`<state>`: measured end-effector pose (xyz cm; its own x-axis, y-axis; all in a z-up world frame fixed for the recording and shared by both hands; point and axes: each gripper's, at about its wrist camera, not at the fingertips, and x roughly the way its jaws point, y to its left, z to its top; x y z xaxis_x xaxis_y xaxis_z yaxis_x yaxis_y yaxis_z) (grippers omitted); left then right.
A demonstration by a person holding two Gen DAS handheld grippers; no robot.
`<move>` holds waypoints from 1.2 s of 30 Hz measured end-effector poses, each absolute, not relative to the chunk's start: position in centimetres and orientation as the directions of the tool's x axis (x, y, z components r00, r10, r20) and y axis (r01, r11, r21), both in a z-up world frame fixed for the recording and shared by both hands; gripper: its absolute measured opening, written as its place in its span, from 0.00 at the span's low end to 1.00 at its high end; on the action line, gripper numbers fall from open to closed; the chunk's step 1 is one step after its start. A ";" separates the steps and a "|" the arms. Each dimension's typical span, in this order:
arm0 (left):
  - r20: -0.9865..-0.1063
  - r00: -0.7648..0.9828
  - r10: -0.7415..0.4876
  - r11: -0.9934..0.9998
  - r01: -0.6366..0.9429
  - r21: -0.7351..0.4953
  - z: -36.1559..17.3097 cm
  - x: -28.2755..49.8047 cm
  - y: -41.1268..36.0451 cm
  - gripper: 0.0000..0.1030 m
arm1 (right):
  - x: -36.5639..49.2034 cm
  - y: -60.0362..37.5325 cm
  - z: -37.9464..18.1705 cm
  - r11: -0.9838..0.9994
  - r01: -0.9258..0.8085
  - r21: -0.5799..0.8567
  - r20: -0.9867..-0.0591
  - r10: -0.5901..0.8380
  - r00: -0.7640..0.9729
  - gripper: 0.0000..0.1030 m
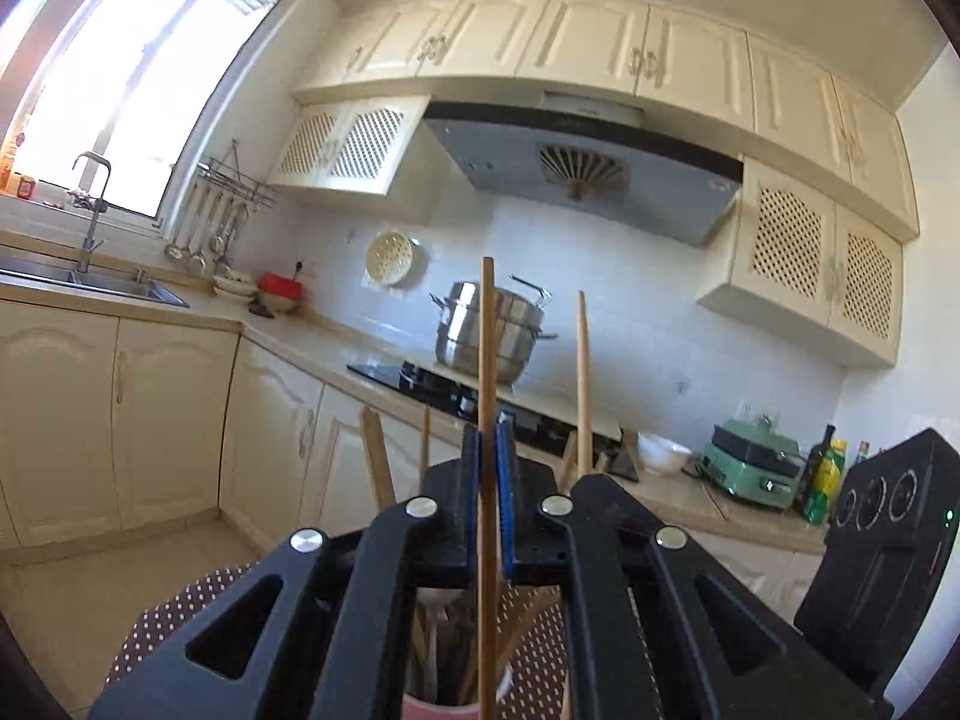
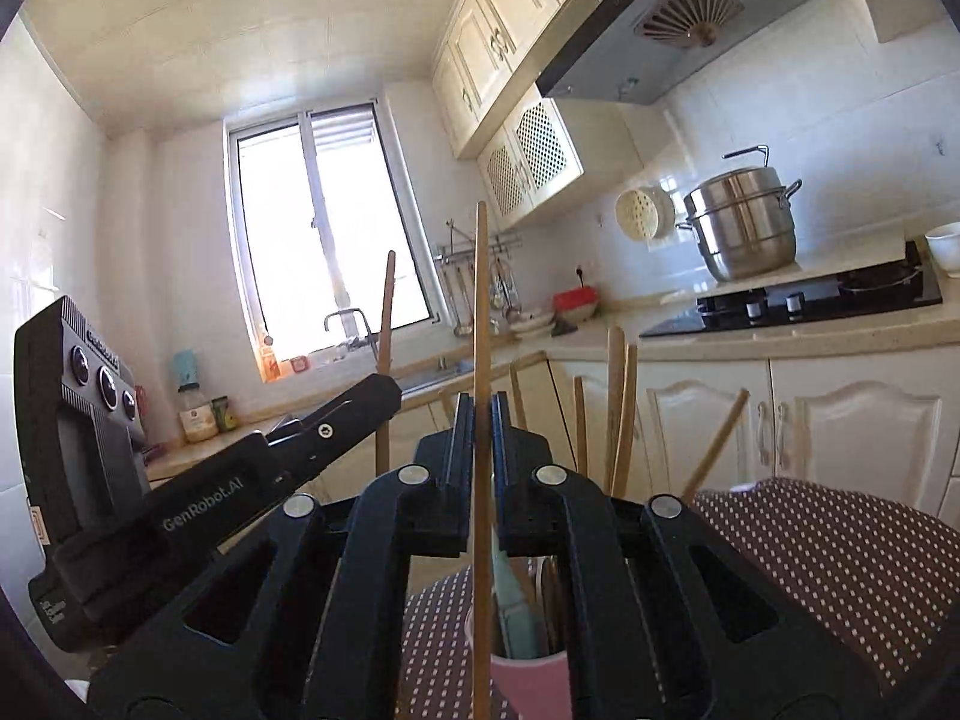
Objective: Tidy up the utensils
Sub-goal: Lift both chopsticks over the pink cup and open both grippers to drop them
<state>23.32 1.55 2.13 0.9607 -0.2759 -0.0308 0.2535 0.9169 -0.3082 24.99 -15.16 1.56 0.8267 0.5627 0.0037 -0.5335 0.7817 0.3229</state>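
My left gripper [image 1: 487, 438] is shut on a wooden chopstick [image 1: 486, 348] that stands upright, its lower end down in a pink cup [image 1: 456, 708] of utensils. My right gripper [image 2: 481, 414] is shut on another upright wooden chopstick [image 2: 480, 300], above the same pink cup [image 2: 528, 684]. A second chopstick [image 1: 582, 372] rises to the right in the left view. Several wooden utensil handles [image 2: 618, 414] stick up from the cup. The left gripper's body [image 2: 198, 510] shows at the left of the right wrist view; the right gripper's body [image 1: 888, 546] shows at the right of the left wrist view.
The cup stands on a brown dotted tablecloth [image 2: 840, 552]. Behind are a counter with a black hob [image 2: 804, 300], a steel steamer pot [image 2: 744, 222], a sink and tap [image 1: 90, 222], a green appliance [image 1: 750, 468] and cream cabinets.
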 end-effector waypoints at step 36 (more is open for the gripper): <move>-0.129 0.960 -0.247 0.932 0.199 -0.302 -2.3 25.7 2.3 0.08 | 25.8 -13.3 -0.8 0.858 -0.478 0.191 -0.023 0.490 0.871 0.06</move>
